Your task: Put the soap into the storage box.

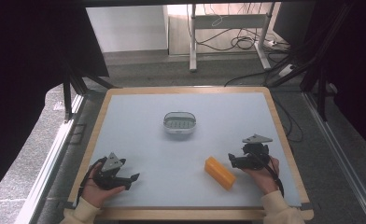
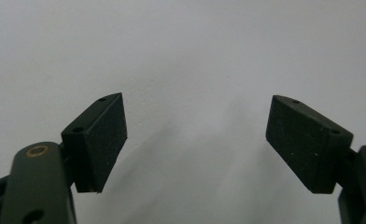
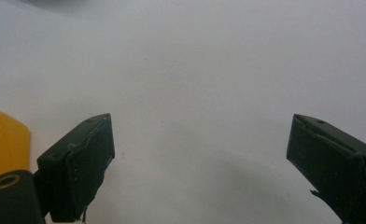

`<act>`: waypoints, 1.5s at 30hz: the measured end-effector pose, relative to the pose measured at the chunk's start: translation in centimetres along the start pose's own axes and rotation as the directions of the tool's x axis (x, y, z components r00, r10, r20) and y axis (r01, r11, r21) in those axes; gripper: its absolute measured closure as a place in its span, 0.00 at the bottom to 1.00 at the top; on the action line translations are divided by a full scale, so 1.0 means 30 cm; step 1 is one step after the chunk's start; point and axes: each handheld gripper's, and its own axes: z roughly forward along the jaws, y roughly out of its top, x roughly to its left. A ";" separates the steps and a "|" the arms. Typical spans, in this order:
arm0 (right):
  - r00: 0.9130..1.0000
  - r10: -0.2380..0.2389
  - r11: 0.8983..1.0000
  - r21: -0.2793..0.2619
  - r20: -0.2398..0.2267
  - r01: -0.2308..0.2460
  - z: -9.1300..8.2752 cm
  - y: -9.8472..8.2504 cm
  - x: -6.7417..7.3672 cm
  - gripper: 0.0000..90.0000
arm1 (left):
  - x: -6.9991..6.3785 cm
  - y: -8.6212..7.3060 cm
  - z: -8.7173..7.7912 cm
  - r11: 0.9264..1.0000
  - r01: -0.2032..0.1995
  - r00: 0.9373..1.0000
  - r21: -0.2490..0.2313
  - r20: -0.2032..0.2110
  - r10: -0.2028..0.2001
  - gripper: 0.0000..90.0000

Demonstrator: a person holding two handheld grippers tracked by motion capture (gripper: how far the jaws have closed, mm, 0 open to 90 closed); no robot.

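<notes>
The block [image 1: 220, 173] is orange; the dish [image 1: 179, 122] grey-green inside, white-rimmed; the table [image 1: 139, 149] pale blue, wood-edged.

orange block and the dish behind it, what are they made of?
Block: looks like soap or foam; matte, uniform orange, soft edges, no shine. Can't tell which.
Dish: probably plastic; pale, smooth, slightly glossy oval rim, with a greenish ribbed insert inside. Too small to be sure.
</notes>
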 end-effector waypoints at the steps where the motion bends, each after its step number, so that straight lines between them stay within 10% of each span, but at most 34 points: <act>1: 1.000 0.007 1.000 -0.005 -0.010 -0.007 -0.006 -0.004 -0.005 0.10 | 0.001 0.000 0.000 1.000 0.000 1.000 0.001 0.001 0.000 0.22; 5: 0.995 0.048 0.999 -0.016 -0.088 -0.049 0.001 -0.003 -0.025 0.12 | 0.004 -0.003 0.002 1.000 0.000 1.000 0.006 0.000 0.000 0.22; 15: 1.000 0.023 1.000 -0.010 0.013 -0.023 -0.008 -0.007 -0.025 0.16 | 0.005 -0.003 0.002 1.000 -0.003 1.000 0.010 -0.001 0.003 0.22; 45: 0.999 -0.005 1.000 -0.027 -0.046 0.004 -0.088 0.032 0.002 0.18 | -0.004 -0.003 0.008 1.000 -0.014 1.000 0.018 0.005 0.014 0.23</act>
